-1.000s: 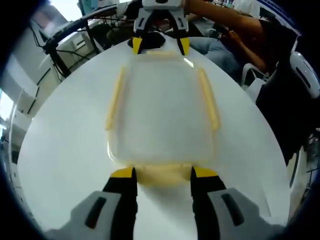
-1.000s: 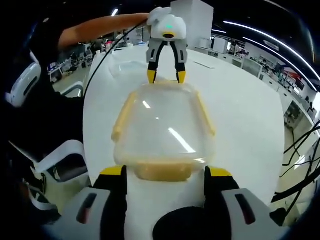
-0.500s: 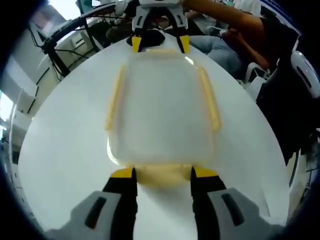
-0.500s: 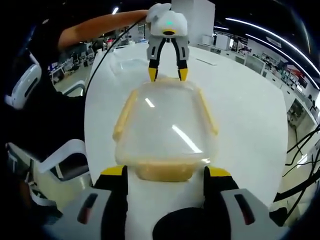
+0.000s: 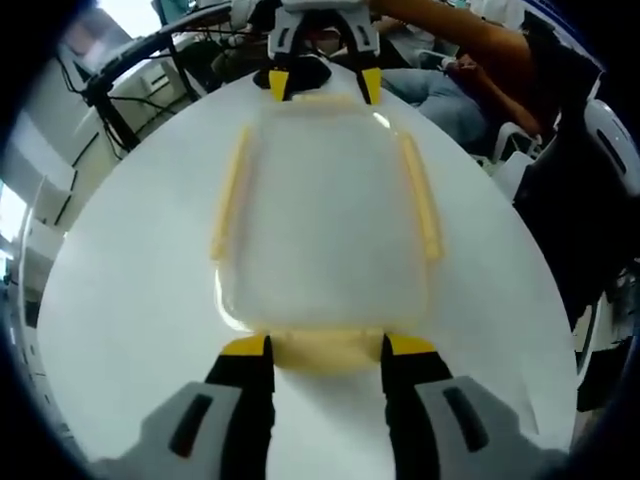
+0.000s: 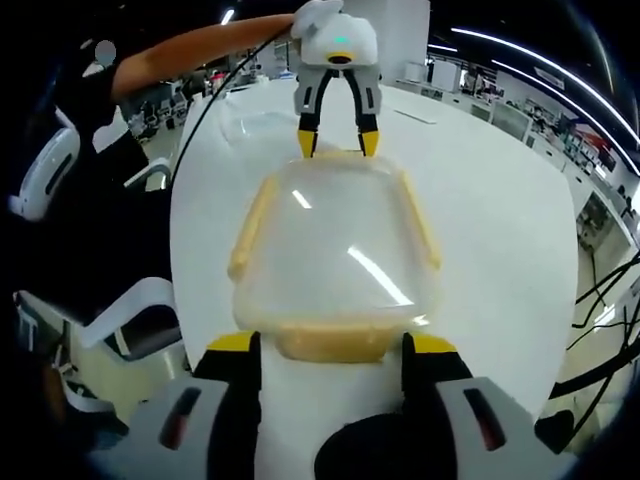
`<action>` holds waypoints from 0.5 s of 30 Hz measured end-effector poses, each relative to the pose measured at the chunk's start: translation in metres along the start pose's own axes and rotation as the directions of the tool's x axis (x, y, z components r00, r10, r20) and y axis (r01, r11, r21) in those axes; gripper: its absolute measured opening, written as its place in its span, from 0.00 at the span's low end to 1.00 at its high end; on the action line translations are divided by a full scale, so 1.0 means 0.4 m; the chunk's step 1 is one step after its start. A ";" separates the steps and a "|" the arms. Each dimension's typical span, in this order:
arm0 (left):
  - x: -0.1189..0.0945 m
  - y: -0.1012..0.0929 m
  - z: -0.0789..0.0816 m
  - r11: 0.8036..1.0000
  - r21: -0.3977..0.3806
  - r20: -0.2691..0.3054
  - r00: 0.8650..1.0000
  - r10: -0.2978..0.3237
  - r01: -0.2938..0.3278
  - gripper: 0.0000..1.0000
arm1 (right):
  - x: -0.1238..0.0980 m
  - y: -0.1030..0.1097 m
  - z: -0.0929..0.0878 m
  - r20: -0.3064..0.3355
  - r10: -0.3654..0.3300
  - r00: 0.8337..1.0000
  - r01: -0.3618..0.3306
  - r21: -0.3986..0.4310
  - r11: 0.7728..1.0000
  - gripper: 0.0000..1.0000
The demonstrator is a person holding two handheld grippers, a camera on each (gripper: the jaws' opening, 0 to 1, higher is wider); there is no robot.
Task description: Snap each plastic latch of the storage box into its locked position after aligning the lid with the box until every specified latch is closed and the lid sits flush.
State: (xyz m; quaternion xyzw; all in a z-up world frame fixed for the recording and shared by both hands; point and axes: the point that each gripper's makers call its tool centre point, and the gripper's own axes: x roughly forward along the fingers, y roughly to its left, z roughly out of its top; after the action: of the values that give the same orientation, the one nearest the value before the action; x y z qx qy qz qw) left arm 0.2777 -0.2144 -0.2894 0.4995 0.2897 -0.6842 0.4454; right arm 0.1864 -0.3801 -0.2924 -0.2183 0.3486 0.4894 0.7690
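A clear plastic storage box (image 5: 325,215) with a clear lid and pale yellow latches lies on a white round table (image 5: 120,280). My left gripper (image 5: 327,348) is open, its yellow-tipped jaws on either side of the near end latch (image 5: 325,352). At the far end the right gripper (image 5: 322,88) straddles the opposite latch. In the right gripper view the box (image 6: 335,245) runs away from me; my right gripper (image 6: 331,343) stands open around its end latch (image 6: 335,342), and the left gripper (image 6: 338,145) is at the far end. Long side latches (image 5: 230,195) (image 5: 420,200) run along both sides.
A person's bare arm (image 6: 200,50) holds the far gripper, and another arm (image 5: 450,35) reaches in at the top. Office chairs (image 6: 120,320) stand off the table's edge. Black cables (image 5: 130,60) hang beyond the far left rim. Bare table surface (image 6: 490,210) surrounds the box.
Both views have shifted only slightly. The grippers stay open at the two ends of the box, and the box has not moved.
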 end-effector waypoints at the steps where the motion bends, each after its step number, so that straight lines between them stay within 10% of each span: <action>1: 0.002 -0.011 0.002 1.000 -0.002 -0.006 1.000 -0.006 0.006 0.41 | 0.000 0.004 0.001 -0.004 0.001 1.000 -0.001 -0.001 1.000 0.53; 15: 0.004 -0.019 0.000 1.000 -0.007 -0.020 0.999 -0.028 0.027 0.41 | -0.006 -0.007 0.002 0.003 0.003 1.000 -0.003 0.004 1.000 0.49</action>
State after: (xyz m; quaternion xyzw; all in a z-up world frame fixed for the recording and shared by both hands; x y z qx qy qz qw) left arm 0.2708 -0.2115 -0.2913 0.5008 0.3031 -0.6844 0.4347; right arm 0.1883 -0.3823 -0.2901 -0.2153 0.3489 0.4902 0.7692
